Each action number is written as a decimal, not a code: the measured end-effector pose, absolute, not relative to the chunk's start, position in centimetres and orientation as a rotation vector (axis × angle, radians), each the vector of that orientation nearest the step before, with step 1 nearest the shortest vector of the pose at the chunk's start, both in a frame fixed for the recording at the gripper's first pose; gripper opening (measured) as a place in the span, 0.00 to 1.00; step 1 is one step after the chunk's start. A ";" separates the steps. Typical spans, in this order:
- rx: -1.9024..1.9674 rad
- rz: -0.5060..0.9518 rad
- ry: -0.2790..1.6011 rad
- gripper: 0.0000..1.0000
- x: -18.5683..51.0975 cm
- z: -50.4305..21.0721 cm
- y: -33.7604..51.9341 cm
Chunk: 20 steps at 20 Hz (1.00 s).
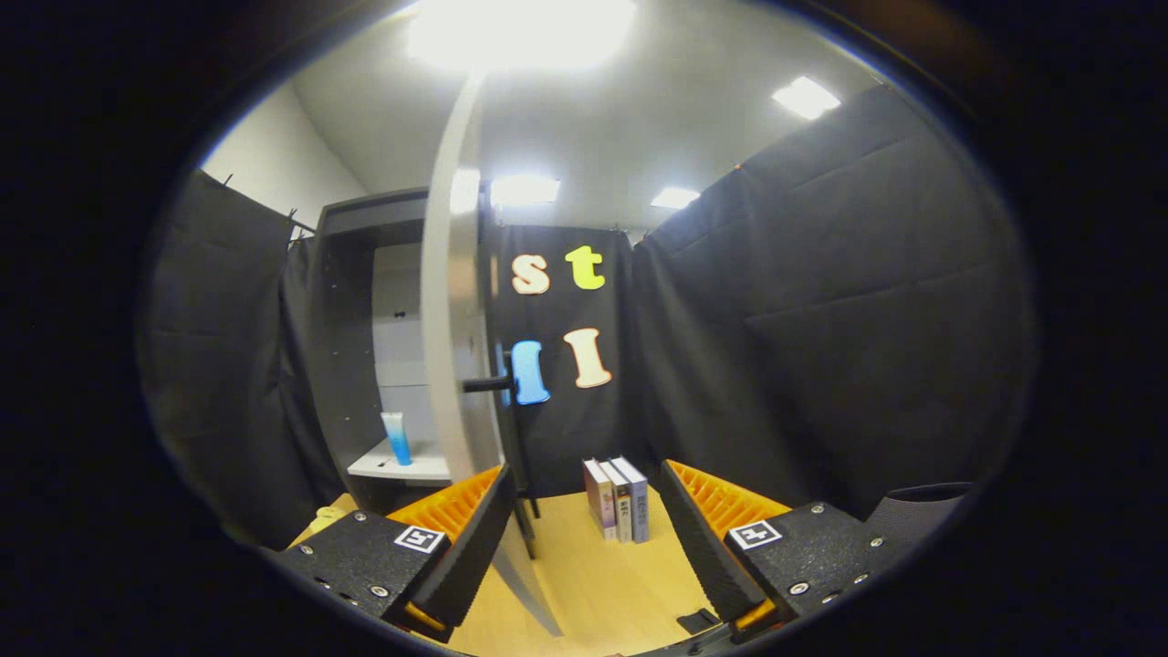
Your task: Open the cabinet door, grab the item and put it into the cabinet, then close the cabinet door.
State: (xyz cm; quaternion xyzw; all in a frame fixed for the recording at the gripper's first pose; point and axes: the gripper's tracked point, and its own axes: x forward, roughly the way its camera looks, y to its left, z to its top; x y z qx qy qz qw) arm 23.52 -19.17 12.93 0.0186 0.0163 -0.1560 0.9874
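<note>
The cabinet (351, 274) stands beyond my left finger with its grey door (452, 319) swung open, edge-on toward me. A black handle (488, 384) juts from the door's face. Inside, on the white shelf (401, 467), a blue and white tube (396, 438) stands upright. My gripper (584, 511) is open with nothing between its fingers; the door's lower edge passes just ahead of the left finger (474, 538). The right finger (703, 538) is away from the door.
Three books (618, 500) stand upright on the wooden table (593, 584) beyond the fingers, against the black cloth wall. A dark rounded object (922, 511) sits behind the right finger's block.
</note>
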 end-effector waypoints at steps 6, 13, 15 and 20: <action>0.101 -0.381 0.089 0.95 26.4 11.8 -21.9; -0.020 -0.396 0.102 0.93 27.3 11.3 -18.9; -0.011 -0.375 0.105 0.93 27.1 11.2 -17.4; -0.005 -0.317 0.102 0.93 27.3 11.0 -13.7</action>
